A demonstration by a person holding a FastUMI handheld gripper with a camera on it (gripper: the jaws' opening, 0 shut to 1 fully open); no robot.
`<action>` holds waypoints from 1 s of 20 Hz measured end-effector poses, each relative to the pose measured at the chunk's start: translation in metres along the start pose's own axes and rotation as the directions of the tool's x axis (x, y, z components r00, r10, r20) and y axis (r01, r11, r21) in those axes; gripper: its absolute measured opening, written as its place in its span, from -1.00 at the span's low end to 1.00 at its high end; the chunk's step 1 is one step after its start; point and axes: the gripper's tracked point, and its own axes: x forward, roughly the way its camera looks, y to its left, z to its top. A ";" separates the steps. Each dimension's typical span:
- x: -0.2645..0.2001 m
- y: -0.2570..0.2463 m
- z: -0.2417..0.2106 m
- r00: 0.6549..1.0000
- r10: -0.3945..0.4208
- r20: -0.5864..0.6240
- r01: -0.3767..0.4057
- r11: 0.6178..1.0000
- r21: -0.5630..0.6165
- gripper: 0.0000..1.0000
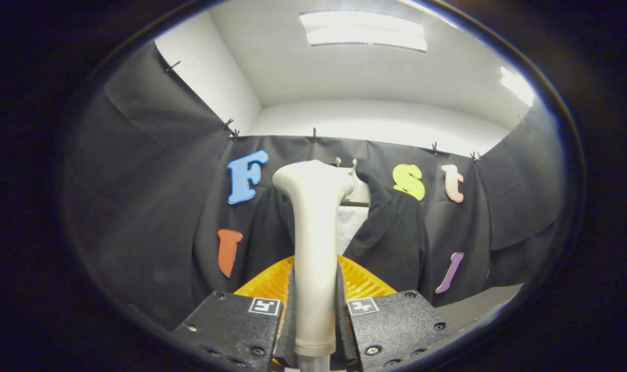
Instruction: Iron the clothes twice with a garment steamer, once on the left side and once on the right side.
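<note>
While upright in gripper (313,310), cream steamer (313,232)

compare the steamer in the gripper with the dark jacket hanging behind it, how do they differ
The steamer is cream and rigid, standing upright between the gripper fingers, which press on its handle. The dark jacket is black, soft cloth, hanging open on a hanger beyond the fingers, not gripped. The steamer sits nearer and hides part of the jacket. Both hang or stand roughly vertical.
</note>
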 end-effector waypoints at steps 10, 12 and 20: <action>0.073 0.026 -0.003 1.000 0.010 0.023 -0.008 0.997 -0.073 -0.32; 0.079 0.021 -0.013 1.000 -0.010 0.003 0.010 0.997 -0.075 -0.32; 0.063 0.017 -0.049 0.997 -0.029 -0.073 0.022 0.995 -0.093 -0.33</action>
